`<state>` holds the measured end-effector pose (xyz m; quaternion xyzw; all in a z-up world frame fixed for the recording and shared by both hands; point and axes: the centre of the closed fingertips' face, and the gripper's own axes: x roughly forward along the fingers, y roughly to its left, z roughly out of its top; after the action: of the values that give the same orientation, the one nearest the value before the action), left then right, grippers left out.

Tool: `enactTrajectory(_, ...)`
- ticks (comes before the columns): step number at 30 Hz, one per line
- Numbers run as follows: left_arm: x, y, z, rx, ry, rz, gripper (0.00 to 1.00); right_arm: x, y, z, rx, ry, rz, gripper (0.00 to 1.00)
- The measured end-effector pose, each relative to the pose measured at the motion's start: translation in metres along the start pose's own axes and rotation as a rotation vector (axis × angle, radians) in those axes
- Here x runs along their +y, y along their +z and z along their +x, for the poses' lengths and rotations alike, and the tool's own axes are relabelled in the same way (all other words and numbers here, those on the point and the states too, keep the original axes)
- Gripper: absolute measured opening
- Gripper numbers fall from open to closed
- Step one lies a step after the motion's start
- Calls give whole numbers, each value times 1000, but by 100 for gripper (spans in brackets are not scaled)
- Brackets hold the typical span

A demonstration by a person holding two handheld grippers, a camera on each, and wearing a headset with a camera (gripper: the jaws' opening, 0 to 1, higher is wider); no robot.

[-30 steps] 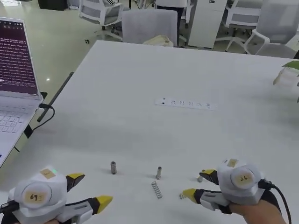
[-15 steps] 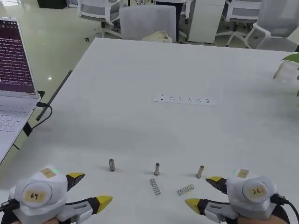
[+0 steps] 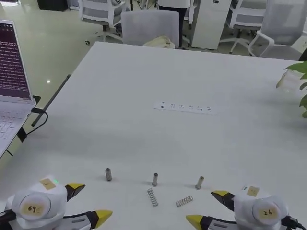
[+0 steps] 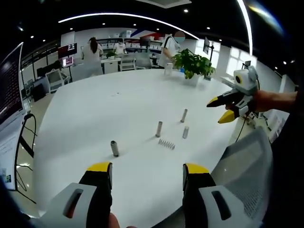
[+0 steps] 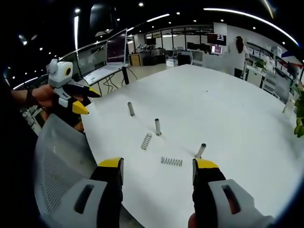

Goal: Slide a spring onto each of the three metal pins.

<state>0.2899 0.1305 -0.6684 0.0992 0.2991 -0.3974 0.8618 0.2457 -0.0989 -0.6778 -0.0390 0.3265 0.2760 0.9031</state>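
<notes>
Well apart by the table (image 3: 144, 139) edge, left tool (image 3: 91, 200) and right tool (image 3: 207, 207) stand spread.

Room ahead, clutter in the near gap.
Left pin (image 3: 109, 174), middle pin (image 3: 155, 179), right pin (image 3: 199, 182) stand upright just ahead of left gripper (image 3: 90, 200) and right gripper (image 3: 207, 207); left spring (image 3: 152, 197) and right spring (image 3: 184, 201) lie flat between them. Beyond: bare table (image 3: 144, 134) up to power strip (image 3: 185, 108).

Bright ceiling light, soft shadows; fisheye edges warped, distance perhaps slightly blurred.
</notes>
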Motion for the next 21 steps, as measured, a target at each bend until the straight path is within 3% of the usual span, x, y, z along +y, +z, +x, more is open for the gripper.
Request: enactTrajectory(21,-24,3,32,63,-157,148,54,1,-12,-17,7,-49,40,58)
